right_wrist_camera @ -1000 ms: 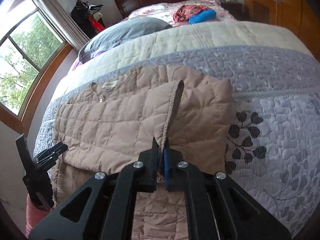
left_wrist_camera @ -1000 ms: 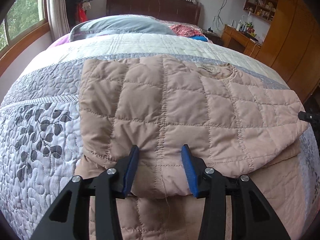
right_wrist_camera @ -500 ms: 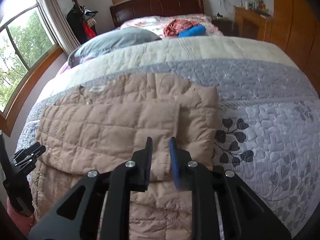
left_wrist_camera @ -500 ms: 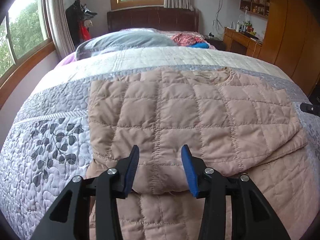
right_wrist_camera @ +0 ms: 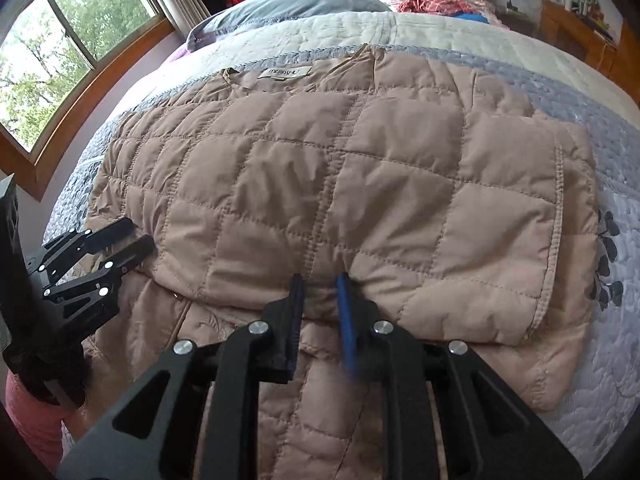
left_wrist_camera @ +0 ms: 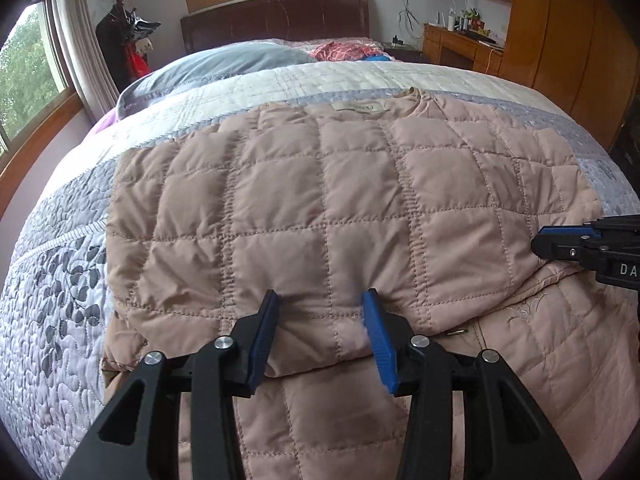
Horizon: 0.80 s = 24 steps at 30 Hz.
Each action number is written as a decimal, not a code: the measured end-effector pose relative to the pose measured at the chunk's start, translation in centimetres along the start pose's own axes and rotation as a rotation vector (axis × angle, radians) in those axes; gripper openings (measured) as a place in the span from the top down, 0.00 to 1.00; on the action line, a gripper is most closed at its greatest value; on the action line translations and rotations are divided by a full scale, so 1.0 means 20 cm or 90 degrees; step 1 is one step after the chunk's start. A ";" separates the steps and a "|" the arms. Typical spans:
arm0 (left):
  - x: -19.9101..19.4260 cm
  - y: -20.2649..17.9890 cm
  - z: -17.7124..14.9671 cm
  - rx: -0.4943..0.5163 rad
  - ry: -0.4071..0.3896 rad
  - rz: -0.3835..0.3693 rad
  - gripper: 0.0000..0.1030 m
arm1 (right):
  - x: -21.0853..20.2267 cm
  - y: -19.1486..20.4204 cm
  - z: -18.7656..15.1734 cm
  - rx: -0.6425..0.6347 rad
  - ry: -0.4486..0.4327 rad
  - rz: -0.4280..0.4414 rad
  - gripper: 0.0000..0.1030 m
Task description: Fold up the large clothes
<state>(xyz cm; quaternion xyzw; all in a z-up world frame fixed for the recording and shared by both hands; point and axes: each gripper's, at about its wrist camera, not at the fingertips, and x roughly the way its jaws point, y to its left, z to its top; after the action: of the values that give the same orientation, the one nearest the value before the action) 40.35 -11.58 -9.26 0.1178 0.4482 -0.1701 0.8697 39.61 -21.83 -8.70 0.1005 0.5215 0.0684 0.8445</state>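
Observation:
A beige-pink quilted jacket [left_wrist_camera: 320, 184] lies flat on the bed, collar label [left_wrist_camera: 360, 107] at the far end, both sleeves folded across the body. My left gripper [left_wrist_camera: 321, 294] is open, its blue pads straddling the near edge of the folded layer, a bulge of fabric between them unpinched. In the right wrist view the jacket [right_wrist_camera: 320, 168] fills the middle. My right gripper [right_wrist_camera: 320, 278] stands open by a narrow gap, tips nosing into the same fold edge. Each gripper shows in the other's view: the right gripper [left_wrist_camera: 538, 240] at the jacket's right side, the left gripper [right_wrist_camera: 138, 234] at its left.
The grey leaf-patterned quilt [left_wrist_camera: 60, 280] covers the bed around the jacket. A grey pillow [left_wrist_camera: 224, 60] and red clothing [left_wrist_camera: 340, 50] lie near the headboard. A coat stand [left_wrist_camera: 120, 40] stands at the back left, wooden cabinets [left_wrist_camera: 560, 40] along the right, windows on the left.
My right gripper let go of the sleeve cuff, which now lies flat across the jacket, and dropped to the fold's near edge. Both grippers shifted sideways along the jacket.

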 end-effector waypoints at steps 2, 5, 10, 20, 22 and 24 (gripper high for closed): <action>-0.03 0.02 0.02 -0.011 -0.002 -0.016 0.56 | -0.04 -0.01 0.02 0.003 -0.006 0.013 0.82; -0.06 0.05 0.12 -0.032 -0.018 -0.028 0.56 | -0.14 -0.03 0.09 0.015 -0.042 0.033 0.81; 0.01 0.09 0.34 -0.066 -0.019 -0.010 0.56 | -0.17 -0.13 0.30 0.061 -0.063 0.007 0.81; 0.27 0.19 0.42 -0.104 0.054 -0.011 0.55 | 0.07 -0.32 0.37 0.143 -0.022 0.007 0.83; 0.20 0.23 0.39 -0.127 0.048 -0.026 0.55 | -0.01 -0.33 0.33 0.147 -0.039 0.030 0.80; 0.07 0.28 0.32 -0.133 0.036 -0.041 0.55 | -0.15 -0.33 0.26 0.129 -0.058 0.051 0.78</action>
<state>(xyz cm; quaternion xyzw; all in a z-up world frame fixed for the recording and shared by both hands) 48.14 -8.98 -6.43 0.0165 0.4917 -0.1468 0.8582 43.01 -29.40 -5.40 0.2095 0.4823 0.0445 0.8494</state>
